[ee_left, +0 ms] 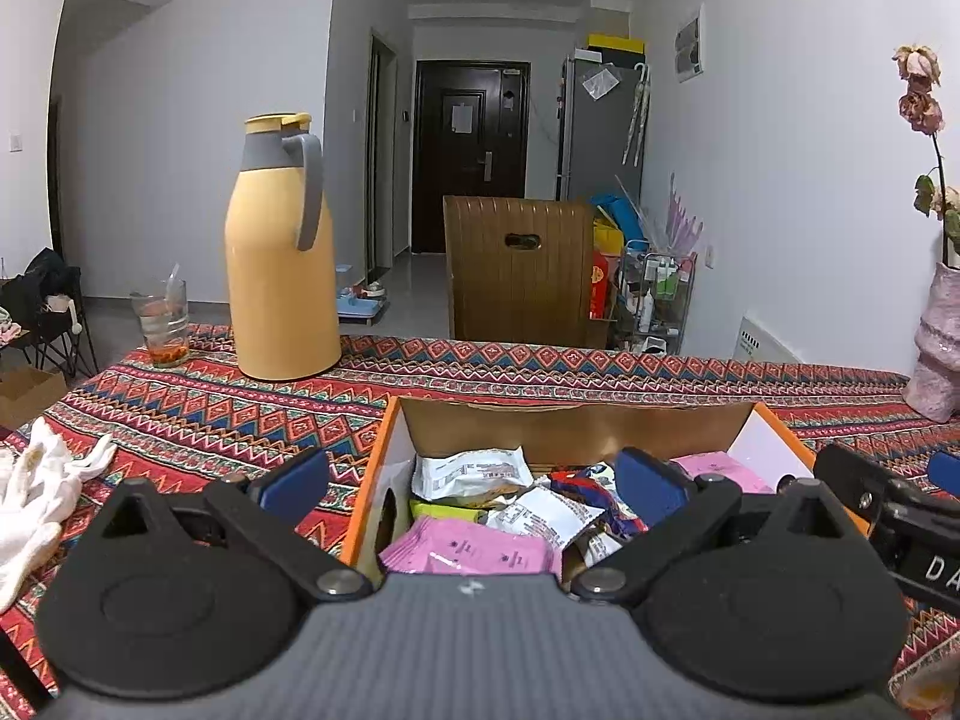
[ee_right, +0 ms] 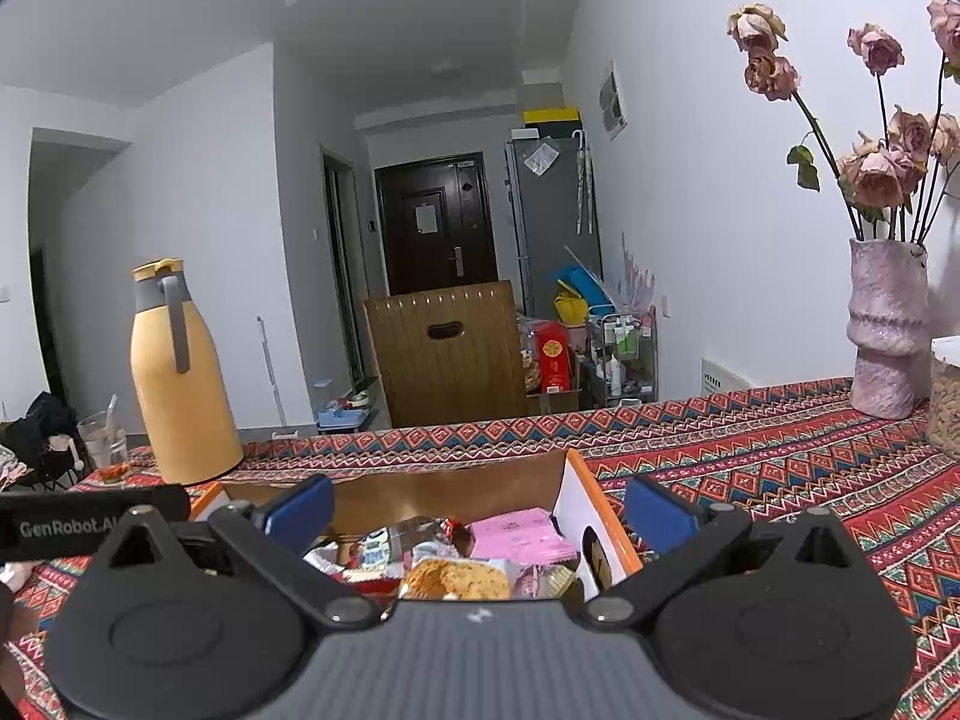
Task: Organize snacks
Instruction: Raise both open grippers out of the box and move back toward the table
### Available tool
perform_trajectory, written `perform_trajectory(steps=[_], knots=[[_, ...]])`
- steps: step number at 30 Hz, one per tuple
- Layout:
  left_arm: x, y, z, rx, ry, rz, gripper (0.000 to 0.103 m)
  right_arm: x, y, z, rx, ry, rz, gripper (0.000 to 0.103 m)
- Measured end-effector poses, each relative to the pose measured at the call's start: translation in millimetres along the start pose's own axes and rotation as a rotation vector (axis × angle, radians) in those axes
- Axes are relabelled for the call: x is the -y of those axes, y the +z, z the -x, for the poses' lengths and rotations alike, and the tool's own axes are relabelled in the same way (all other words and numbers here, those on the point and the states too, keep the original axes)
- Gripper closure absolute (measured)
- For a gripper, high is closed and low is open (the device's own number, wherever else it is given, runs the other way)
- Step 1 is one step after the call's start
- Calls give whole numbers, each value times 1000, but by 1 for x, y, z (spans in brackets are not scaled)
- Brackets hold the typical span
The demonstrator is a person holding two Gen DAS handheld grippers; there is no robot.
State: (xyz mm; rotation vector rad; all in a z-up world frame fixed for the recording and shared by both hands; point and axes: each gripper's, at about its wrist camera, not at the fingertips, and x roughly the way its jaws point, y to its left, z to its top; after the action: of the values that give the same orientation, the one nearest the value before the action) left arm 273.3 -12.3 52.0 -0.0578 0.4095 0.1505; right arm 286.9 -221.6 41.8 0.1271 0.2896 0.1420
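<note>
Snacks (ee_left: 480, 516) are seen heaped in the orange-edged box (ee_left: 372, 462) on the bench (ee_left: 240, 408); none is spotted outside it, though nearer bench is hidden. Left tongs (ee_left: 474, 480) and right tongs (ee_right: 477, 510) are held wide apart, empty, above the box.

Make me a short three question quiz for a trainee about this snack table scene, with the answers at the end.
1. True or false: the yellow thermos stands inside the snack box.
2. Which gripper holds a packet: A left, B right, C neither?
3. Fill in: the vase of dried roses stands on the ___ side of the table, seen from the right wrist.

Key: 1 false, it stands on the tablecloth beyond the box; 2 C; 3 right.
</note>
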Motion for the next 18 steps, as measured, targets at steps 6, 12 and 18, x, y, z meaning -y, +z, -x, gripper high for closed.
perform_trajectory(steps=[6,12,18], knots=[[-8,-3,24,5,1,1,0,-5,-4,25,-9,8,5,0],[-19,-8,52,22,-2,5,0,-15,-9,53,-14,19,16,0],[-34,-17,75,24,-7,10,0,-23,-19,78,-31,33,21,0]])
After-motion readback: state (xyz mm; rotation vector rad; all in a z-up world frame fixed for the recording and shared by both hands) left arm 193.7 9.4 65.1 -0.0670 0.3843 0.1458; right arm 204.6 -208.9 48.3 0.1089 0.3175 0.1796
